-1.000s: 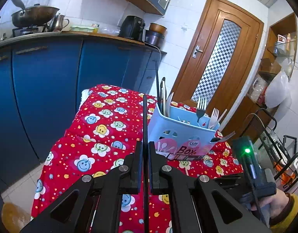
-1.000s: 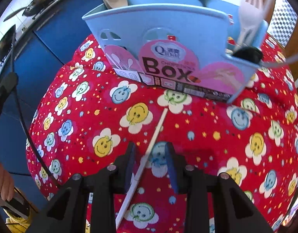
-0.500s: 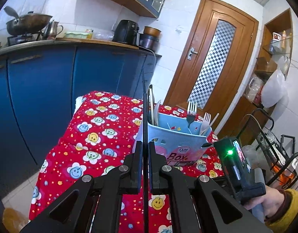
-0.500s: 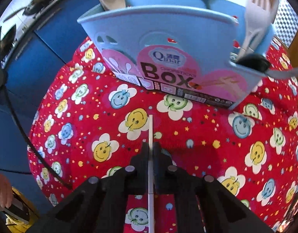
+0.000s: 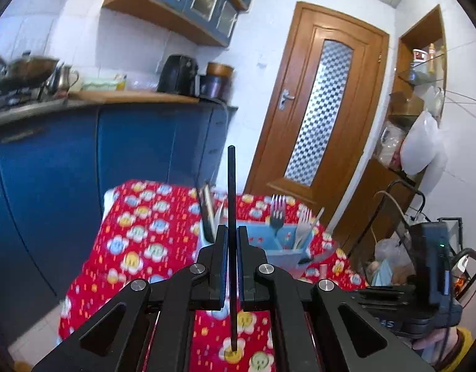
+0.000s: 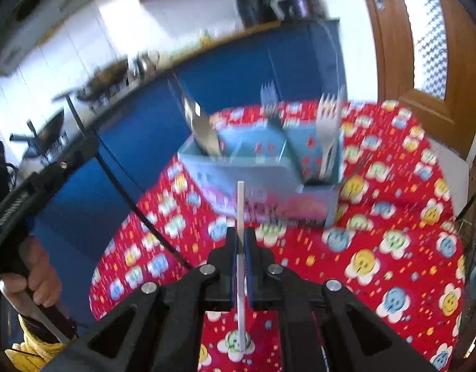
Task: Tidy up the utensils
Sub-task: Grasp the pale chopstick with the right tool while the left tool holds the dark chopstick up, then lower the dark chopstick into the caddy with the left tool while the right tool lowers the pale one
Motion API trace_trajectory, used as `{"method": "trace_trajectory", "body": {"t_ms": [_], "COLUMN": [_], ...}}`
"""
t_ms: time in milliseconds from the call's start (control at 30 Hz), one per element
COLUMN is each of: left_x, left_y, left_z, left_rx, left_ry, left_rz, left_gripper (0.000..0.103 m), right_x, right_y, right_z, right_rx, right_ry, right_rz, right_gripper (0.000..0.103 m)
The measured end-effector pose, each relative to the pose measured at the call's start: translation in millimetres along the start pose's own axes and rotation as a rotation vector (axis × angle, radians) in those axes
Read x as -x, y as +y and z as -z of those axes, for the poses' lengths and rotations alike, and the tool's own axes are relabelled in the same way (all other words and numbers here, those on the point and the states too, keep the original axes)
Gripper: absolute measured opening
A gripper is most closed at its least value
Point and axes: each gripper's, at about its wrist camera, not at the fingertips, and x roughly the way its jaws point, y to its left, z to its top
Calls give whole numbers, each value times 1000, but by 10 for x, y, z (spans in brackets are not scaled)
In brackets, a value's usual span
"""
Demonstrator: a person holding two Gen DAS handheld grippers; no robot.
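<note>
Counter [image 6: 377, 241]: red smiley-flower cloth.
Utensil box [image 6: 256, 170]: pale blue, on the counter (forks, spoon upright).
Left gripper [image 5: 231, 232]: fingers clenched on black chopstick [image 5: 231, 186].
Right gripper [image 6: 240, 235]: fingers clamping white chopstick [image 6: 240, 210], near the box.

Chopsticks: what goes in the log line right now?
left gripper: shut on black chopstick | right gripper: shut on white chopstick | utensil box: ahead

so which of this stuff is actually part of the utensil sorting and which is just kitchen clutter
Part of the job:
- black chopstick in the left tool
- white chopstick in the right tool
- blue utensil box
- forks standing in it

Just lying about:
- wok
- kettle
- black appliance
- white bag
</note>
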Motion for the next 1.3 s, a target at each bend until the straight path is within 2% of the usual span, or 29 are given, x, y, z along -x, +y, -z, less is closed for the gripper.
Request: {"method": "trace_trajectory", "body": {"t_ms": [233,500,667,867,1033,1200,1300], "left_x": [-111,-214,-384,-731,-1028,-1200,-1290], "left_y": [-149,-214,-262,-235,-182,-121,-126], "left_z": [-414,-882,-1015,-856,-646,-488,-410], "left_rx": [-34,-4,-30,-71,-66,-52,-51], "left_ry": [-62,-143,-166,-116,-46,-2,26], "left_rz": [8,14,-16,-49,-47,-36,-32], "left_gripper": [5,5,5,5,5,5,5], "right_x": [295,471,430,158,-36,-66,-166], "right_y": [-119,-180,-138,-137,-255,-273,-277], "right_z": [-334,-700,-876,-913,-903,-943,-919], "right_rx": [-36,-45,2,66,59,71,89], "right_ry": [-159,-328,-405,-396,-370,-382,-346], "right_rz": [-9,-4,64,155,155,172,184], "right_gripper": [6,6,6,6,6,6,6]}}
